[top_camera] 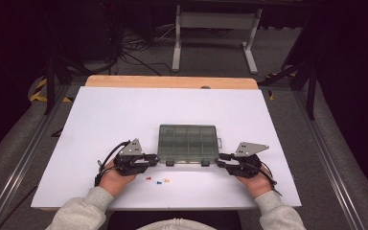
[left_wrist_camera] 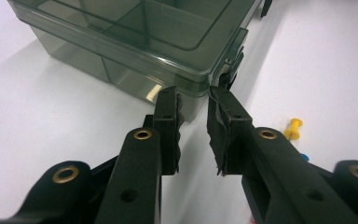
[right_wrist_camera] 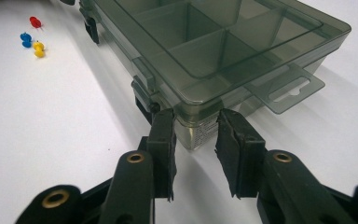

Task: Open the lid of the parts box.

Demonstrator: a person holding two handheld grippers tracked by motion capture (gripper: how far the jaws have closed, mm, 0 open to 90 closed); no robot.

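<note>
A smoky translucent compartment box (top_camera: 188,141) lies closed on the white tabletop (top_camera: 100,124), with two dark latches on its near side. My left gripper (top_camera: 157,159) is at the box's near left corner; in the left gripper view its jaws (left_wrist_camera: 195,95) pinch that corner of the box (left_wrist_camera: 121,42). My right gripper (top_camera: 220,158) is at the near right corner. In the right gripper view that corner of the box (right_wrist_camera: 223,51) sits between its tips (right_wrist_camera: 196,116), and I see no firm press. A hand holds each gripper.
Three push pins lie on the table in front of the box: red (top_camera: 148,179), blue (top_camera: 158,182) and yellow (top_camera: 166,180). A hang tab (right_wrist_camera: 286,91) sticks out of the box's right end. A wooden strip (top_camera: 172,82) edges the far side of the table.
</note>
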